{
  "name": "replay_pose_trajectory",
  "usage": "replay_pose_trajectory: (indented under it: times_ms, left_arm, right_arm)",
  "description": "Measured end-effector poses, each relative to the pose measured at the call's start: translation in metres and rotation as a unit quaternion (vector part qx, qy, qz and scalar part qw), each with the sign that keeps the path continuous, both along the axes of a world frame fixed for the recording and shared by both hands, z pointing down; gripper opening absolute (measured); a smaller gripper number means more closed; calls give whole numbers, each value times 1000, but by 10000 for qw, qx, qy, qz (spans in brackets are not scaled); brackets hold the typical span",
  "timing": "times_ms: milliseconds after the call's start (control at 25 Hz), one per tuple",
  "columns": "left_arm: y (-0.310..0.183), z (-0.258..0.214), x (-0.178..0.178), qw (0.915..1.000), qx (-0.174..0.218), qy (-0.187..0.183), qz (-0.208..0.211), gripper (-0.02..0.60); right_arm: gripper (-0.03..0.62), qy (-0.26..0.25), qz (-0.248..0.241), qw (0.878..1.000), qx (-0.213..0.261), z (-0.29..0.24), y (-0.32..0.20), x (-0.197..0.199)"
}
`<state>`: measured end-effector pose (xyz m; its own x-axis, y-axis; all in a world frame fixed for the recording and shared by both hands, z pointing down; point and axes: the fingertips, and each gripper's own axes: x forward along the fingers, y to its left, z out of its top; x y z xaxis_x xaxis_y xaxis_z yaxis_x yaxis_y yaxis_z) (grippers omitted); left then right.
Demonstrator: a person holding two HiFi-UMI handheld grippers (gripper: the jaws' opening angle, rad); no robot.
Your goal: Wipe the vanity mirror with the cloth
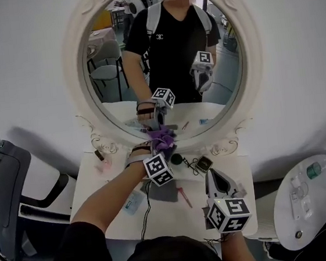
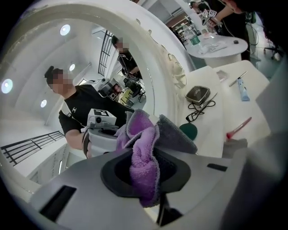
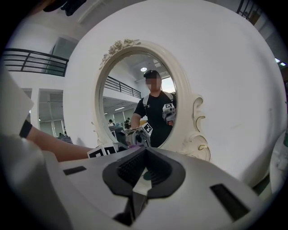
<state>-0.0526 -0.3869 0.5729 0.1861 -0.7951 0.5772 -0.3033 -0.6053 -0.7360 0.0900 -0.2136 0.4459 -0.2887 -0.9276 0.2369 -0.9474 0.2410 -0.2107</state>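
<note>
The oval vanity mirror (image 1: 110,74) in its ornate cream frame hangs over a white vanity table (image 1: 238,171). My left gripper (image 1: 162,136) is shut on a bunched purple cloth (image 1: 162,136), which sits at the mirror's lower rim. In the left gripper view the cloth (image 2: 143,164) fills the jaws of the left gripper (image 2: 145,173), close to the mirror glass (image 2: 54,103). My right gripper (image 1: 214,178) hovers over the table's right side, pointing at the mirror (image 3: 130,94). Its jaws (image 3: 143,173) are shut on nothing.
On the table lie a green round item (image 1: 177,159), a black compact (image 1: 203,164), a red pen (image 1: 184,197), a tube (image 1: 130,204) and a cable. A dark chair (image 1: 5,186) stands at the left. A round white side table (image 1: 313,192) with bottles stands at the right.
</note>
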Motion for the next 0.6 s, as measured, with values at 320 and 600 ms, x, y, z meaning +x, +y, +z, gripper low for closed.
replay_pose_trajectory:
  times_ms: [320, 600]
  left_arm:
    - [13, -142, -14, 9832, 1779, 266, 299, 61]
    - [17, -400, -43, 9218, 3795, 748, 261, 61]
  right_arm:
    - [3, -70, -357, 9993, 97, -3, -7, -23]
    - [3, -32, -729, 9971, 229, -10, -5, -50]
